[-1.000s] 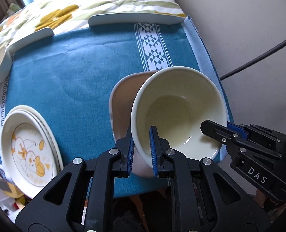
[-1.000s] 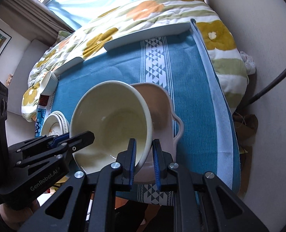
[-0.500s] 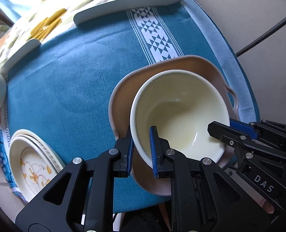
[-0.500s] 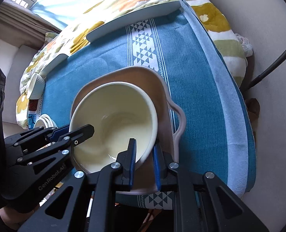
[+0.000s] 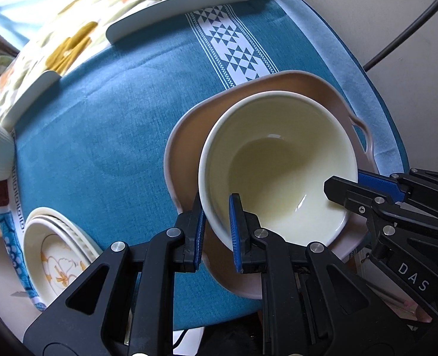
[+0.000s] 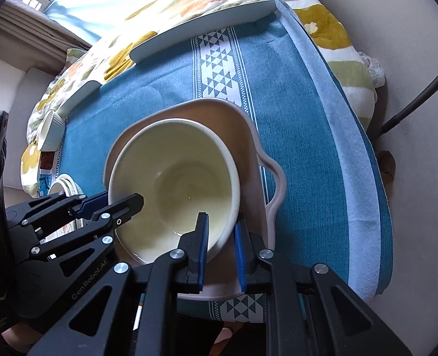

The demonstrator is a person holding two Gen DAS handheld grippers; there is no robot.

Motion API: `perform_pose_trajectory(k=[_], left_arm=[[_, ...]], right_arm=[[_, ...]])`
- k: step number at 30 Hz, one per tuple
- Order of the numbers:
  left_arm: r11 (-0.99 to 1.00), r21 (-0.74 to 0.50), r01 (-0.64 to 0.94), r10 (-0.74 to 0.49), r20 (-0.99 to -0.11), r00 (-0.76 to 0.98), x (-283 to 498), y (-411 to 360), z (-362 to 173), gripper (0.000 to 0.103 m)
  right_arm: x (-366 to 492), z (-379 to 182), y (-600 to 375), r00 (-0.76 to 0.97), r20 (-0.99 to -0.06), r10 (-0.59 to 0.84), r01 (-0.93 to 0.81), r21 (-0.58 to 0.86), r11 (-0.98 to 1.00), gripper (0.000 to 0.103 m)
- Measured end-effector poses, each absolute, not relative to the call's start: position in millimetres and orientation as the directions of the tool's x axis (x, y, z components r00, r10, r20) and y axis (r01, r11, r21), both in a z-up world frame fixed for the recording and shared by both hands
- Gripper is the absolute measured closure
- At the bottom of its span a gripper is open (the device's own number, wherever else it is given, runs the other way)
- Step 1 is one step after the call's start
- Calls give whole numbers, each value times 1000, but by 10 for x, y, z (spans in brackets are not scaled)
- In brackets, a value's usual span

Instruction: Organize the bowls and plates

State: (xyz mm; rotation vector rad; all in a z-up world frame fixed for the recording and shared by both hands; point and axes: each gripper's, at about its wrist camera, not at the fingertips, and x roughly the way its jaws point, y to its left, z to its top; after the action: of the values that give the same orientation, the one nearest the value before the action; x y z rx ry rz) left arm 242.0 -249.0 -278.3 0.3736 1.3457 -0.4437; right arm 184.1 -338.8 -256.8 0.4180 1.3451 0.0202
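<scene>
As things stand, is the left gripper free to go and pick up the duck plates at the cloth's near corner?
Probably not yet. The left gripper is shut on the rim of the cream bowl, as is the right gripper. Nothing lies on the cloth between it and the plates.

The bowl point(image 5: 278, 160) is pale cream-yellow, sitting in a dusty pink dish point(image 5: 189, 136). The cloth point(image 5: 100, 112) is teal with 1 white band of dark triangles. The plates point(image 5: 55, 255) at its near left edge are cream with orange-yellow drawings. The gripper pads point(image 5: 235, 231) are blue.
</scene>
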Motion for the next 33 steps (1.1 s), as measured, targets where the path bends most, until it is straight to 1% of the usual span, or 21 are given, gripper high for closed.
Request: perform_pose_trajectory(k=[7, 15, 18, 21, 24, 26, 27, 28, 29, 30, 31, 32, 33], left_arm=[[870, 6, 493, -91, -981, 172, 2386, -2449, -2722, 91], [889, -5, 459, -122, -967, 225, 2272, -2344, -2458, 91], [909, -4, 418, -138, -947, 292, 2191, -2199, -2232, 91], [933, -1, 359, -157, -900, 406, 2092, -1967, -1903, 91], [959, 1, 283, -156, -833, 531, 1983, -1682, -1538, 86], [974, 11, 226, -131, -786, 604, 1909, -1488, -1301, 73], [980, 17, 198, -114, -765, 634, 1881, -1406, -1209, 44], [985, 25, 168, -94, -742, 664, 1853, -1323, -1120, 10], [990, 37, 134, -68, -708, 703, 1807, -1233, -1032, 0], [993, 49, 104, -45, -666, 744, 1751, -1145, -949, 0], [994, 58, 89, -32, -638, 769, 1727, -1068, -891, 0], [995, 64, 78, -20, -630, 777, 1724, -997, -859, 0], [996, 68, 65, -6, -637, 771, 1747, -923, -847, 0]], right_arm=[[1817, -2526, -3400, 246, -934, 257, 236, 315, 919, 88], [1766, -2299, -3444, 277, -934, 226, 210, 289, 934, 88], [1744, -2092, -3437, 317, -922, 224, 166, 287, 944, 88], [1756, -1869, -3379, 363, -901, 237, 98, 290, 952, 88], [1802, -1629, -3275, 417, -869, 265, 14, 298, 954, 88], [1840, -1479, -3181, 452, -842, 295, -42, 310, 950, 88], [1866, -1407, -3127, 462, -828, 317, -73, 320, 944, 88], [1900, -1345, -3068, 467, -817, 338, -104, 329, 939, 87], [1931, -1295, -3010, 471, -807, 355, -130, 335, 933, 76], [1977, -1236, -2933, 479, -794, 374, -161, 339, 927, 50], [2011, -1191, -2868, 486, -783, 388, -185, 342, 921, 31], [2042, -1142, -2791, 497, -767, 407, -212, 347, 914, 6], [2087, -1093, -2713, 508, -747, 429, -243, 353, 903, 1]])
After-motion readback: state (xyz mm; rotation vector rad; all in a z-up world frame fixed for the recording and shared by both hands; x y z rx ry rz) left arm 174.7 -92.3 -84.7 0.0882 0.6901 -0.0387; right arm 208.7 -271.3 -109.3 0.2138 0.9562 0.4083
